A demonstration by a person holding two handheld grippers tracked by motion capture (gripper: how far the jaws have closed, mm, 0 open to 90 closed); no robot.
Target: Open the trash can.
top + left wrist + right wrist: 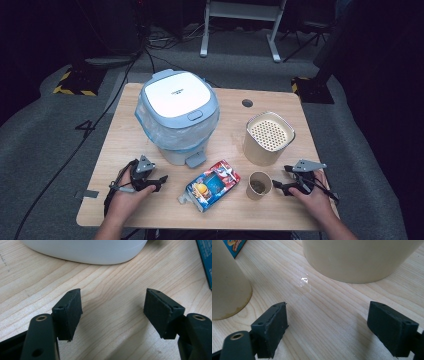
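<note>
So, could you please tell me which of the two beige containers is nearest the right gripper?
The small paper cup, just left of the right gripper; the larger beige canister with the perforated lid stands farther back.

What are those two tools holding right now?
Nothing. The left tool and right tool both rest open on the table, jaws apart over bare wood.

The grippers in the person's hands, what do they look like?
Each hand holds a black tool. The left gripper and the right gripper both have two black jaws with flat, blocky pads and small brass-ringed holes in the arms behind them. A grey three-cornered plate sits on top of each, and a dark cable trails off near each wrist. No sleeves show on the forearms.
</note>
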